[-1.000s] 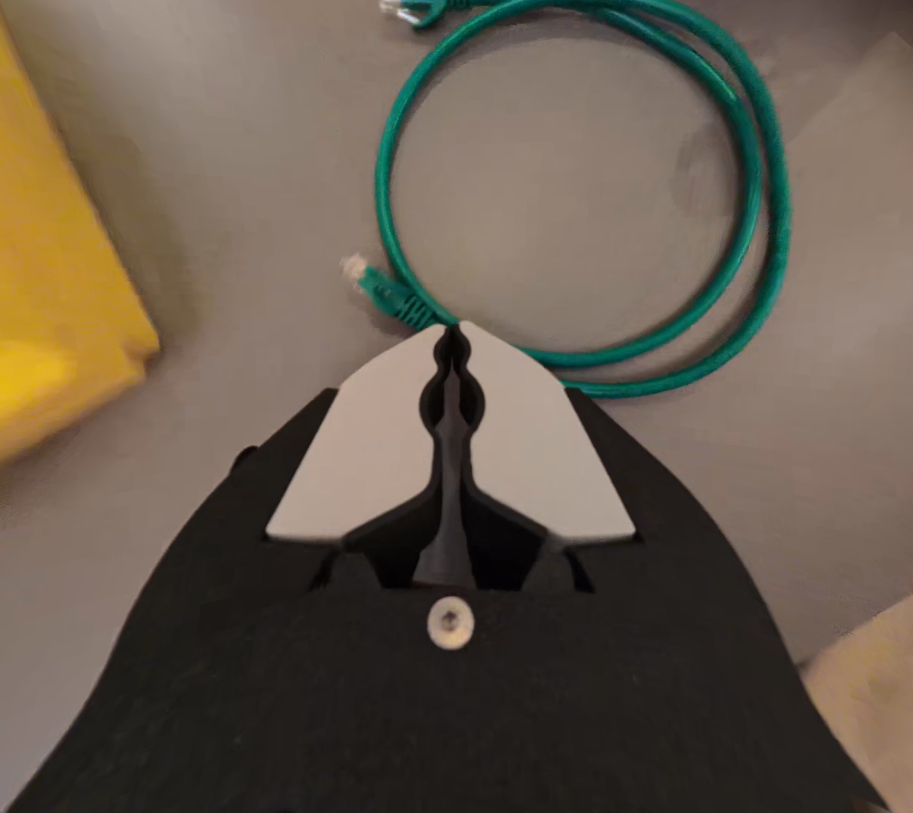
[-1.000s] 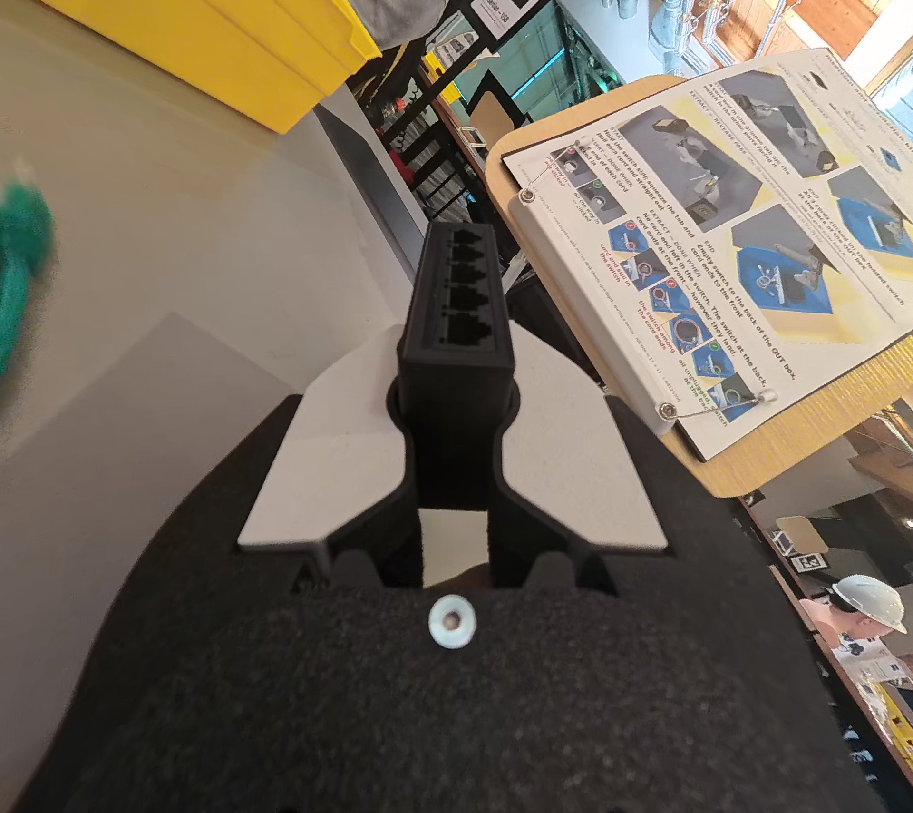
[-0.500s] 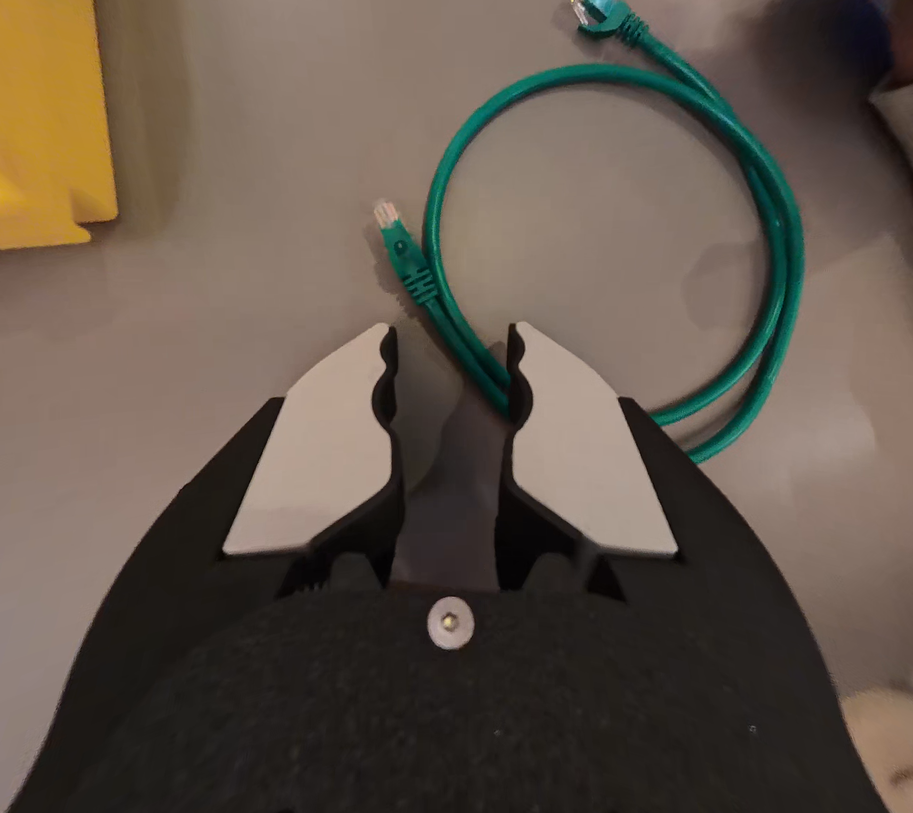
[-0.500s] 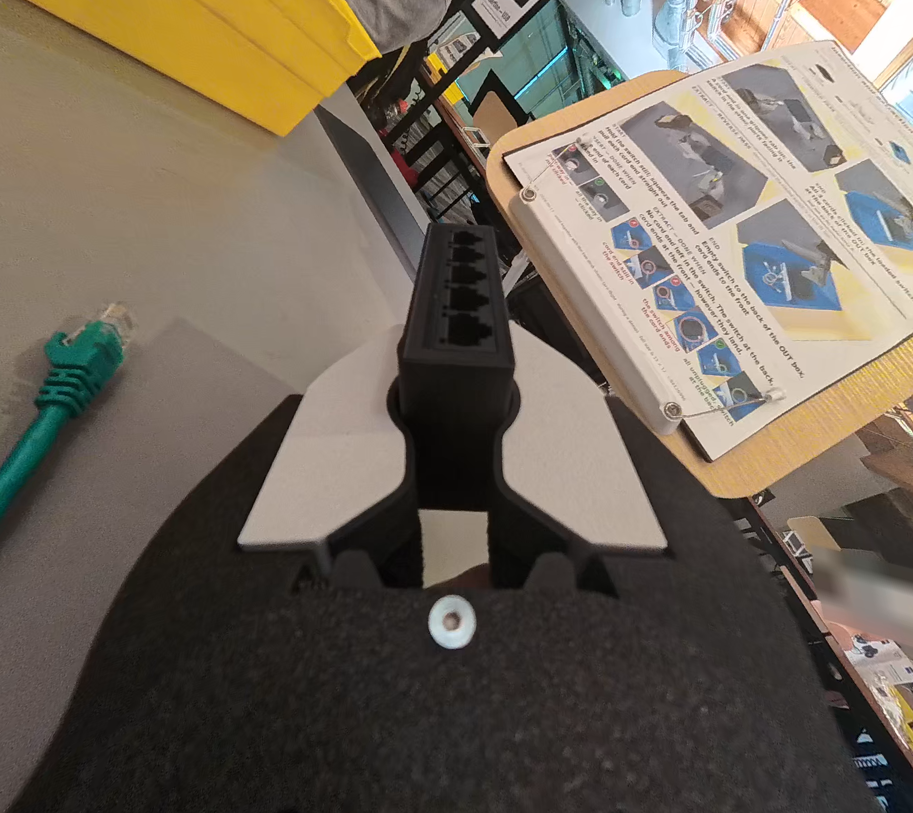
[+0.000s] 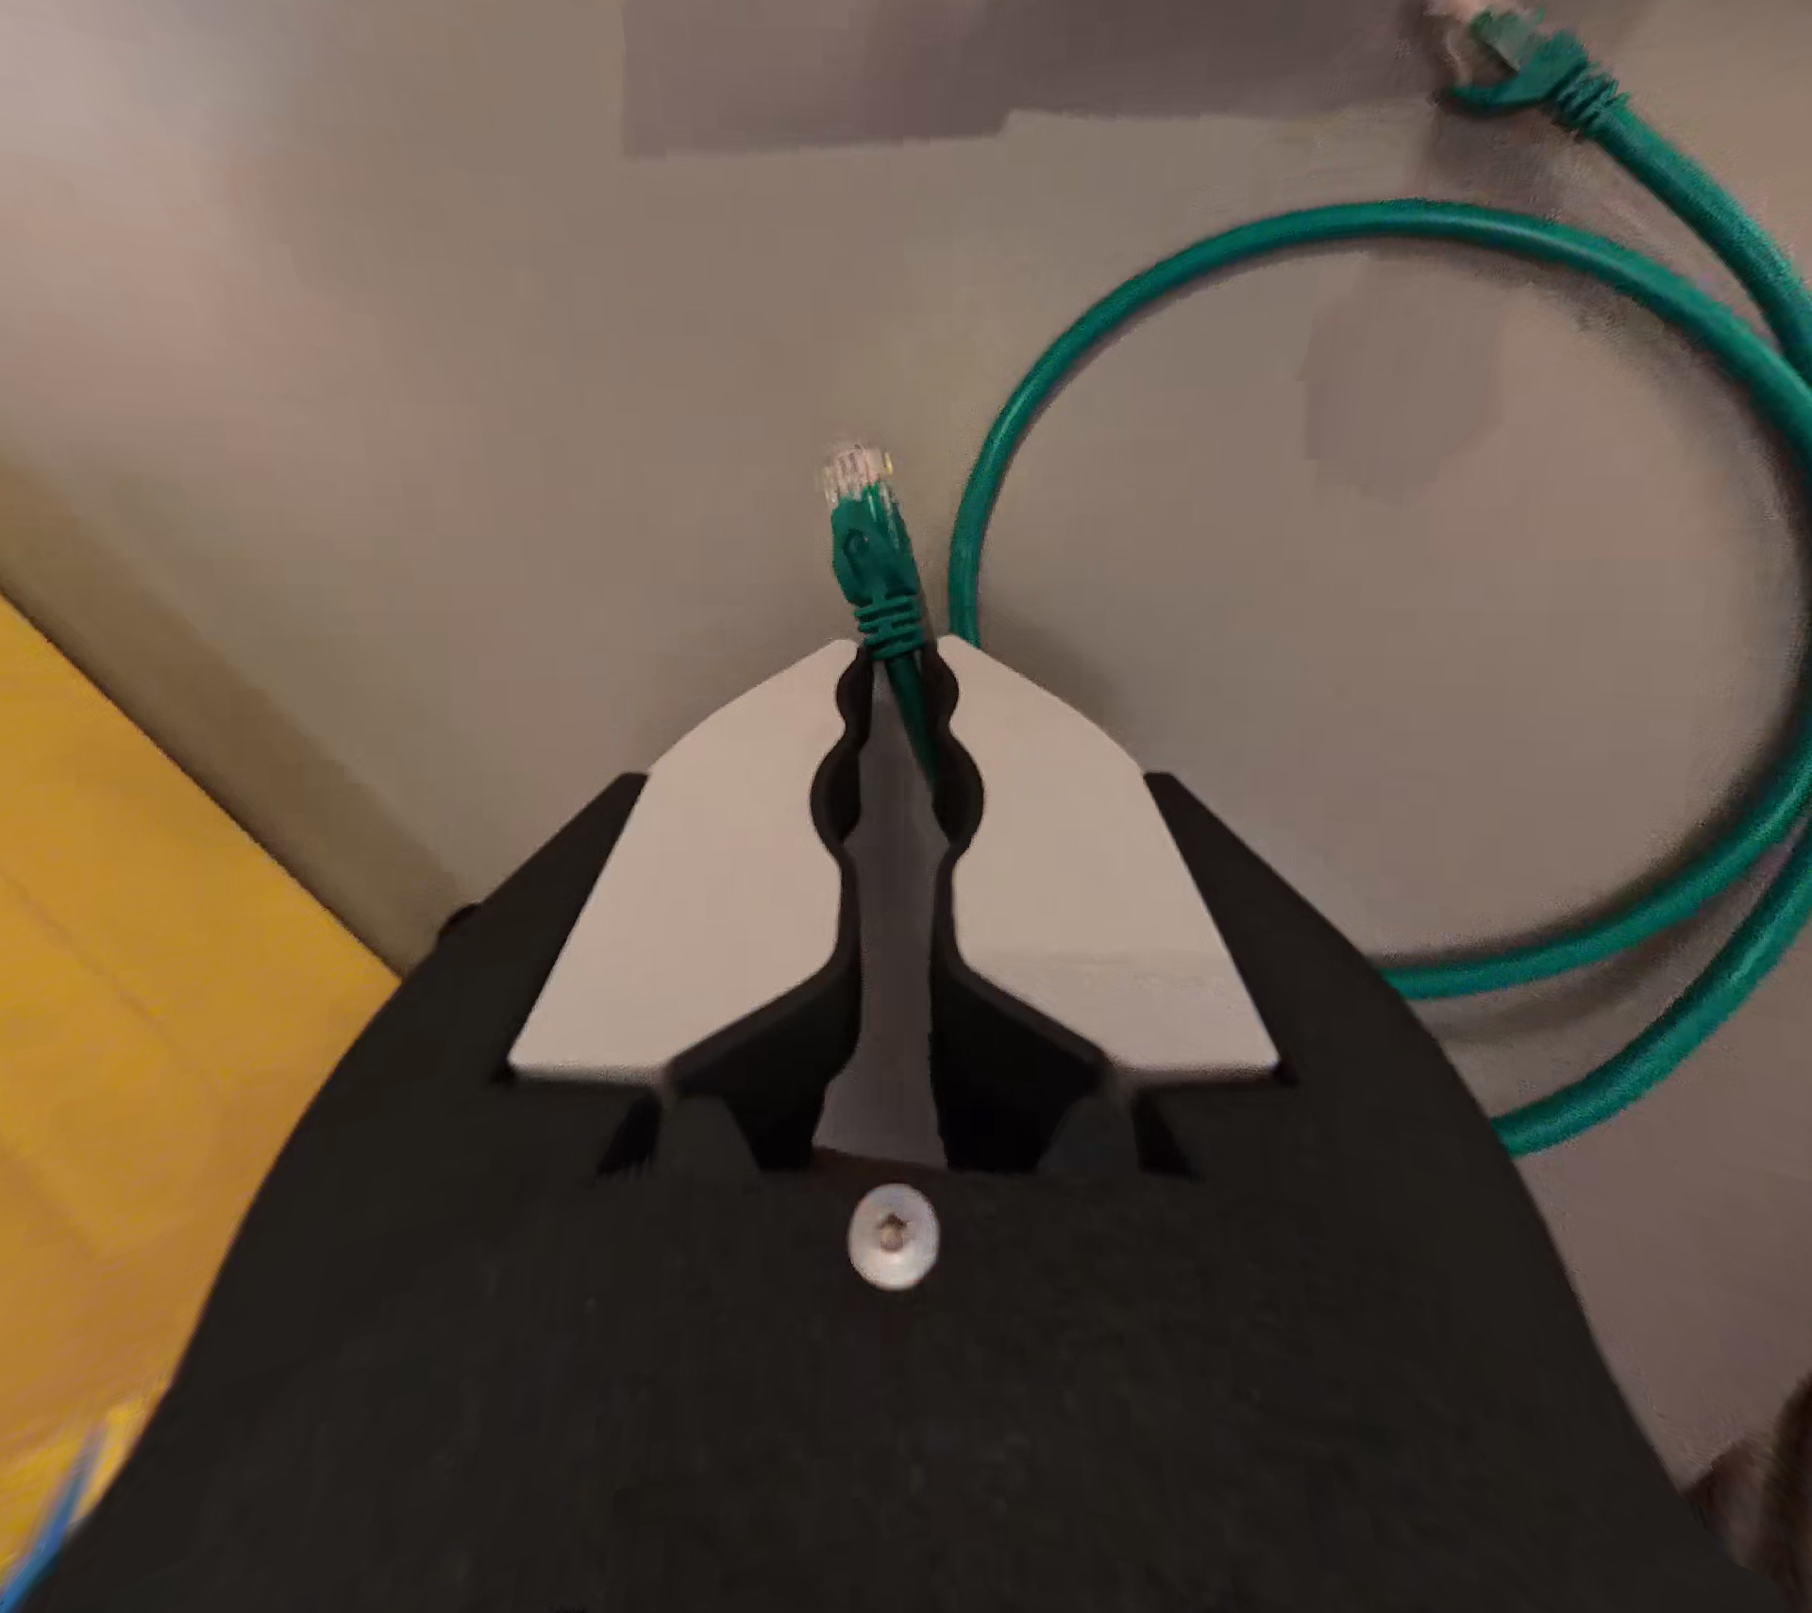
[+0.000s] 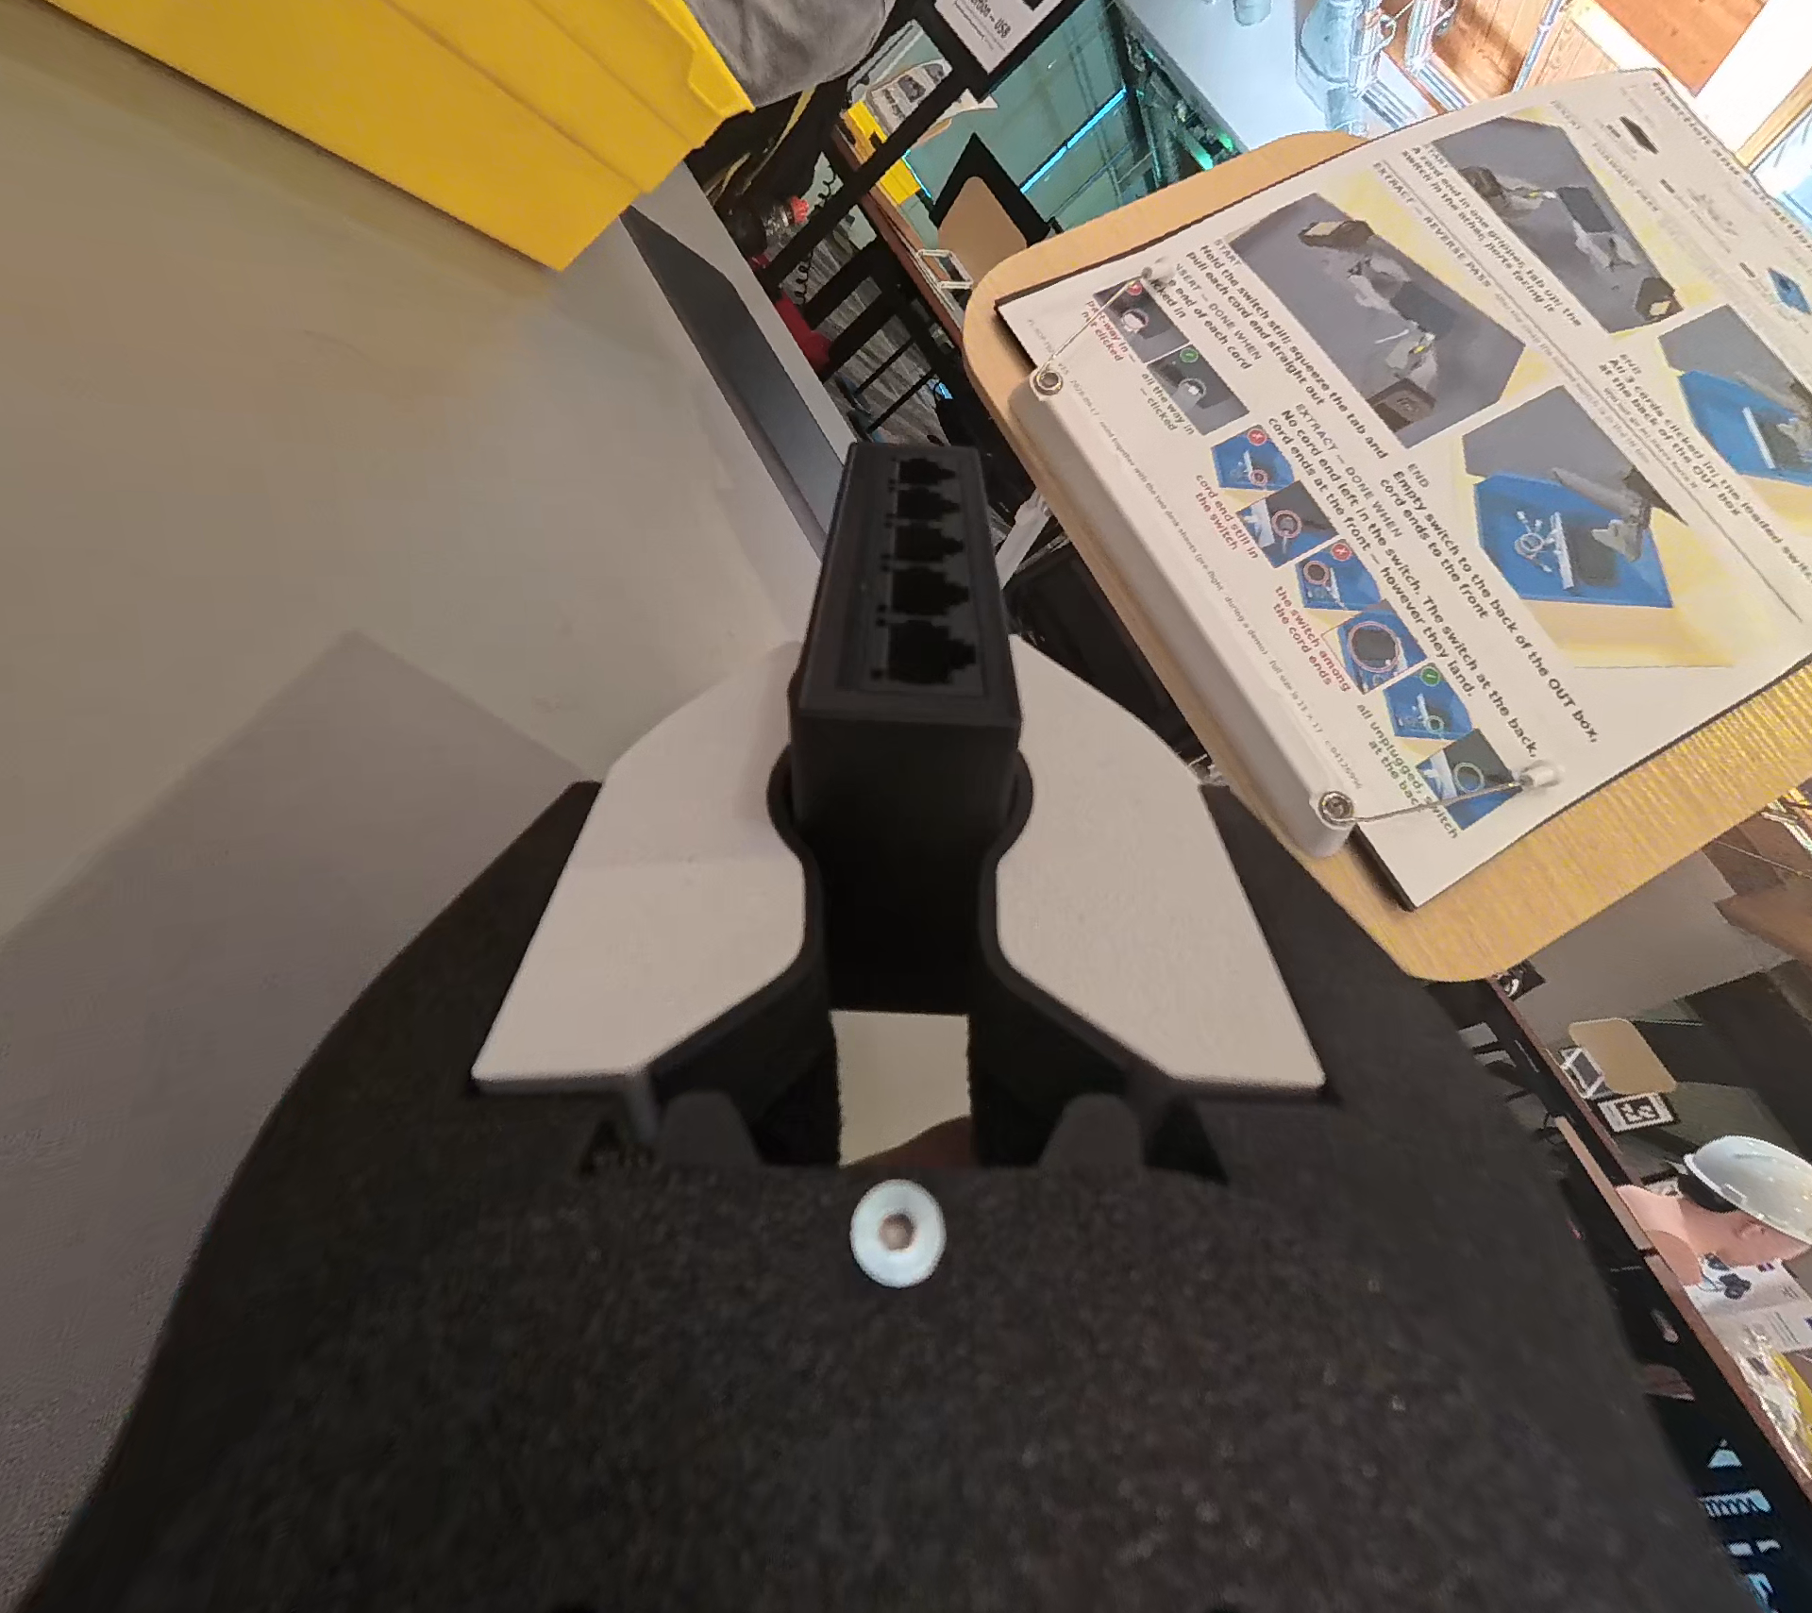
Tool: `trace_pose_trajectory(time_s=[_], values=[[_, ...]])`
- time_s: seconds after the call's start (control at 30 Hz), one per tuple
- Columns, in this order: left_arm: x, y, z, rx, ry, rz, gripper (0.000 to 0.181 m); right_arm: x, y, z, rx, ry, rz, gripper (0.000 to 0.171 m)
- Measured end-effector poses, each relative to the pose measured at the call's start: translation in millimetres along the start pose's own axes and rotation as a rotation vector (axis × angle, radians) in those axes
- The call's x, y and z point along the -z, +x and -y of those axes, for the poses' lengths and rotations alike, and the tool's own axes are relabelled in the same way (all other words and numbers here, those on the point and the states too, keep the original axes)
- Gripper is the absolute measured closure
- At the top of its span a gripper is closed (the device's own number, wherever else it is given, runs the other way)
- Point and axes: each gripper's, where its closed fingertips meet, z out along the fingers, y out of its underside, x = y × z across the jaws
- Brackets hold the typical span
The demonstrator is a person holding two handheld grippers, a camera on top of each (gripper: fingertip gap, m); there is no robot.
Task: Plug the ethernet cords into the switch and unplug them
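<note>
Grey tabletop [image 5: 490, 291], left gripper [image 5: 897, 664] pinching green ethernet cord [image 5: 887, 585], right gripper [image 6: 907, 781] clamping black switch [image 6: 907, 664], yellow bin [image 6: 343, 17] far left, instruction board [image 6: 1422, 566] right.

Dim and warm in the left wrist view, with motion blur smearing the far plug [image 5: 1481, 21] and yellow bin [image 5: 147, 929]; blotchy patches across the grey table [image 5: 392, 291]. Bright daylight in the right wrist view, sharp on the switch [image 6: 907, 634], soft shadows, wide-angle bending at edges
</note>
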Motion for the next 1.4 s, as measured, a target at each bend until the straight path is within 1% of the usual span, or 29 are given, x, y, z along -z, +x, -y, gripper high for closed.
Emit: trace_pose_trajectory(time_s=[0.1,0.17,0.2,0.3,0.67,0.7,0.77,1.0,1.1,1.23,1.33,1.4], values=[[13,7,-5,-0.174,-0.012,-0.111,0.172,0,0,0,0.002,0.002,0.001,0.141],[19,13,-8,-0.286,0.002,-0.142,0.172,0,-1,0,0.005,0.001,0.003,0.140],[19,13,-10,-0.305,-0.001,-0.135,0.172,-1,-1,0,0.007,0.001,0.003,0.140],[13,12,-16,-0.252,-0.018,-0.122,0.172,-1,-1,0,0.009,-0.002,0.005,0.140],[4,19,-25,-0.064,0.093,-0.148,0.171,-2,-3,-2,0.022,-0.011,0.009,0.140],[4,20,-25,-0.041,0.102,-0.160,0.170,-2,-4,-2,0.023,-0.012,0.009,0.140],[7,20,-25,0.011,0.113,-0.178,0.161,-2,-4,-2,0.024,-0.015,0.008,0.140],[29,24,-33,0.237,0.244,-0.210,0.156,-2,-4,-2,0.022,-0.015,0.013,0.140],[27,30,-41,0.236,0.231,-0.206,0.156,-2,-6,-2,0.027,-0.014,0.019,0.140],[25,32,-40,0.219,0.222,-0.209,0.156,-2,-6,-2,0.030,-0.015,0.020,0.140],[22,33,-39,0.149,0.216,-0.147,0.157,-2,-6,-2,0.026,-0.017,0.018,0.140],[20,36,-39,0.128,0.197,-0.131,0.161,-2,-6,-3,0.026,-0.019,0.018,0.140]])
